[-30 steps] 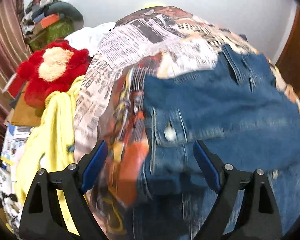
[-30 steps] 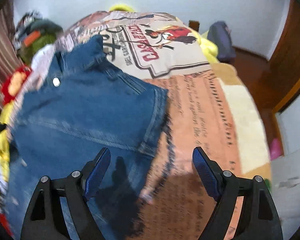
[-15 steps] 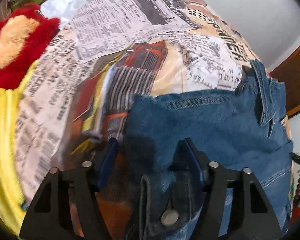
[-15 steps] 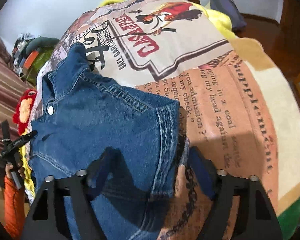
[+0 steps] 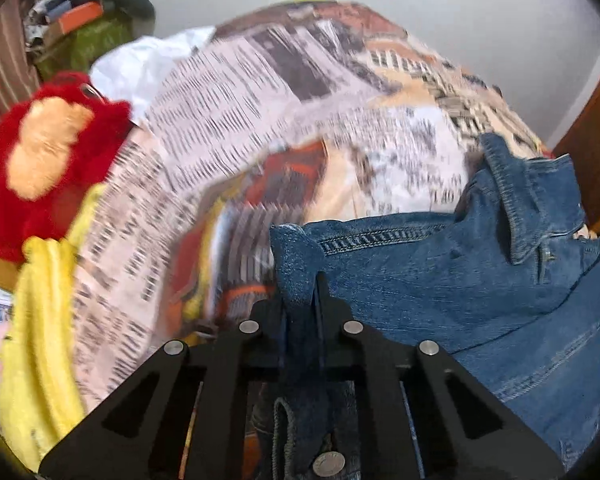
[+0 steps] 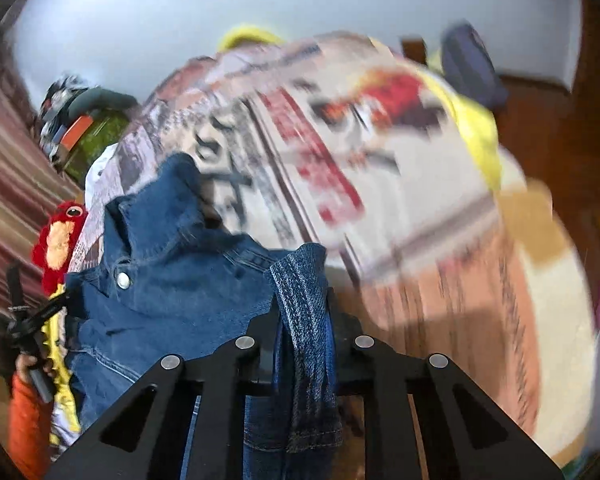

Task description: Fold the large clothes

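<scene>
Fingers [image 5: 296,300] of both your grippers are clamped on opposite edges of the blue denim jacket [image 5: 460,280], which spans between them over the printed bedspread [image 5: 260,128].

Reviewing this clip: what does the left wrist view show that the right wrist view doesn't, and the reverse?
Only the left wrist view: the left gripper seen from behind, shut on a corner of the denim jacket, and the white cloth behind the red plush toy.

Only the right wrist view: the right gripper shut on another jacket edge, the dark bag by the wall, and the person's orange sleeve.

Both: the jacket, the printed bedspread, the plush toy and the green bundle.
</scene>
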